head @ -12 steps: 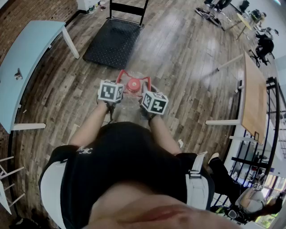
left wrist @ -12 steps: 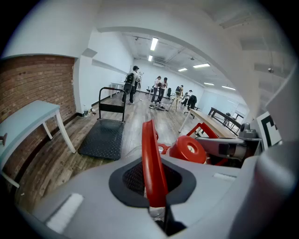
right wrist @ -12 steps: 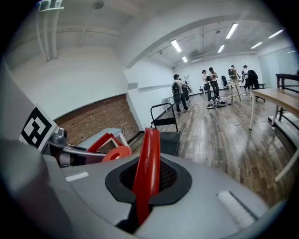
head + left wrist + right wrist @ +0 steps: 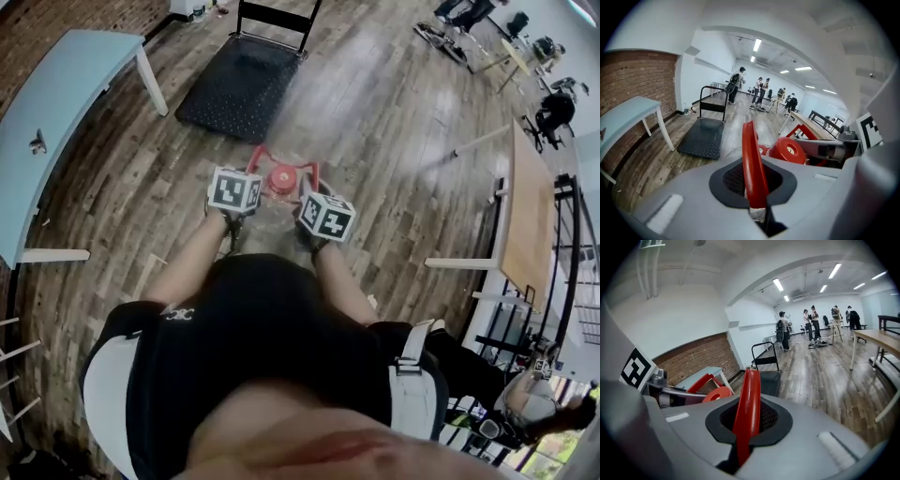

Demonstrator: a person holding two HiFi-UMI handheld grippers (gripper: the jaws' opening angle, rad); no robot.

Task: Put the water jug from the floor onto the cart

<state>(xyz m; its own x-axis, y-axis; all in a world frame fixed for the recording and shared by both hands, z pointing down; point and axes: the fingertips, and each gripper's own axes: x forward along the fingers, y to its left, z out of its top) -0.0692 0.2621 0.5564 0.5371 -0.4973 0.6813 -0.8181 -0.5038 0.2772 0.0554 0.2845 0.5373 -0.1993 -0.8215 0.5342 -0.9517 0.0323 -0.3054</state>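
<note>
A clear water jug (image 4: 268, 223) with a red cap (image 4: 281, 177) hangs just in front of the person, between both hands. Its red handle frame (image 4: 255, 156) rises on either side of the cap. My left gripper (image 4: 249, 178) is shut on the left red handle (image 4: 752, 168). My right gripper (image 4: 306, 191) is shut on the right red handle (image 4: 747, 413). The cap (image 4: 787, 150) shows between the grippers, and again as the cap (image 4: 717, 393) in the right gripper view. The black flat cart (image 4: 240, 86) with its upright push bar (image 4: 274, 17) stands ahead on the wooden floor. Whether the jug touches the floor is hidden.
A pale blue table (image 4: 56, 122) runs along the brick wall at left. A wooden table (image 4: 532, 216) with white legs stands at right. Several people (image 4: 759, 89) stand at the far end of the room. Bare wooden floor (image 4: 375, 112) lies between the jug and the cart.
The tables and the floor have slid a little in the head view. Both grippers keep the same hold on the red handles, and the jug sits the same between them.
</note>
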